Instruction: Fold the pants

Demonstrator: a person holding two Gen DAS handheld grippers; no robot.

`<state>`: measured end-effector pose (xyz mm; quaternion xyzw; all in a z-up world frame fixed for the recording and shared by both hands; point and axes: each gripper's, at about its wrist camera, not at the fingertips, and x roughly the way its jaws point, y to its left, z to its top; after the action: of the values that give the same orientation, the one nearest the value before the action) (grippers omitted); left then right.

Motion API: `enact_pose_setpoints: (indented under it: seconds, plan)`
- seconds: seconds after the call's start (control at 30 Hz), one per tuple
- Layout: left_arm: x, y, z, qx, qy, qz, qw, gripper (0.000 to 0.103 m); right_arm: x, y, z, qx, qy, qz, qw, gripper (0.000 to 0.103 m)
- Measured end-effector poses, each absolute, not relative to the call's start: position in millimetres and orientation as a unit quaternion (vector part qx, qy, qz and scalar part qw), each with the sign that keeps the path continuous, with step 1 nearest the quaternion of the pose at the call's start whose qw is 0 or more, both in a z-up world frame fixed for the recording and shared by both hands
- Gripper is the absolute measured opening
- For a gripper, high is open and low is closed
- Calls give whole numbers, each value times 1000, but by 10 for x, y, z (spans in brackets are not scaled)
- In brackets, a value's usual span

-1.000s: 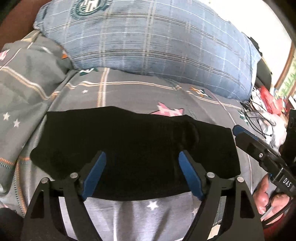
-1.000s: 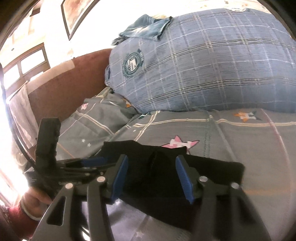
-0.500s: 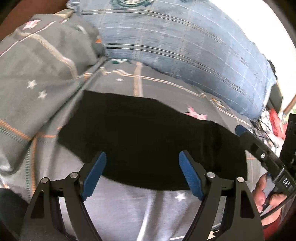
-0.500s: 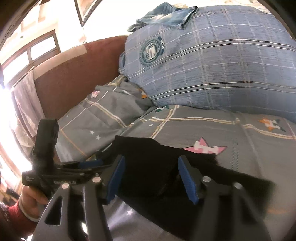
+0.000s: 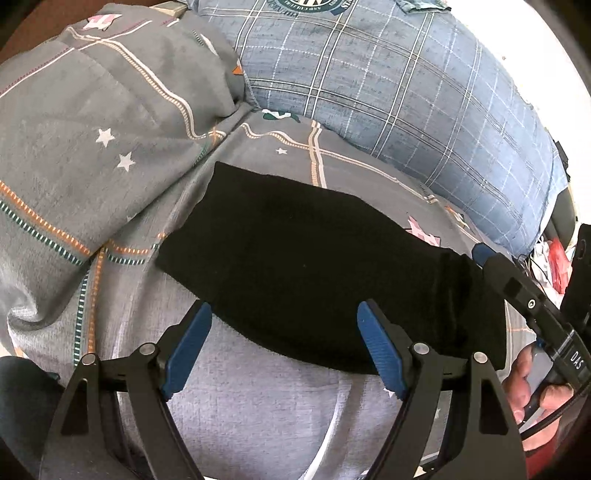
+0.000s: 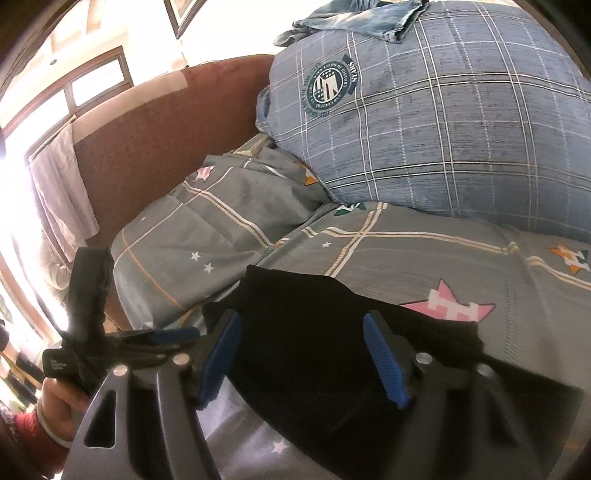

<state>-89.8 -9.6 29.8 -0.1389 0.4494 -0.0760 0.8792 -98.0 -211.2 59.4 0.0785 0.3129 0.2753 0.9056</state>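
The black pants (image 5: 317,266) lie folded in a flat band on the grey star-print bedsheet (image 5: 258,402). They also show in the right wrist view (image 6: 314,350). My left gripper (image 5: 284,343) is open and empty, just above the near edge of the pants. My right gripper (image 6: 303,358) is open and empty over the pants. The right gripper's arm shows at the right of the left wrist view (image 5: 524,299). The left gripper shows at the left of the right wrist view (image 6: 159,338), at the pants' left end.
A large blue plaid pillow (image 5: 406,92) lies behind the pants, with folded jeans (image 6: 354,18) on top. A bunched grey duvet (image 5: 92,147) rises at the left. A brown headboard (image 6: 155,136) stands behind. Clutter and cables (image 5: 554,266) lie beyond the bed's right edge.
Both grippers have pulled back and swung left. The pants now sit farther from the left gripper's jaws and lie flatter. Both stay open.
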Motion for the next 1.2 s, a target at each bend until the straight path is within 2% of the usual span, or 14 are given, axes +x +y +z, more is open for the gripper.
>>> enact_pose_setpoints:
  seconds: [0.57,0.83,1.2]
  plan:
    - [-969,141,20,-222,467,-72,853,84,-568,-1840,528,37,343,296,891,75]
    - [-886,180,7,-235,459,-65,854,85,-25,-1507,410,-16,394,340,854,75]
    - [-704,227,-24,-254,437,-70,860,91,553,-818,129,-82,451,377,805,75]
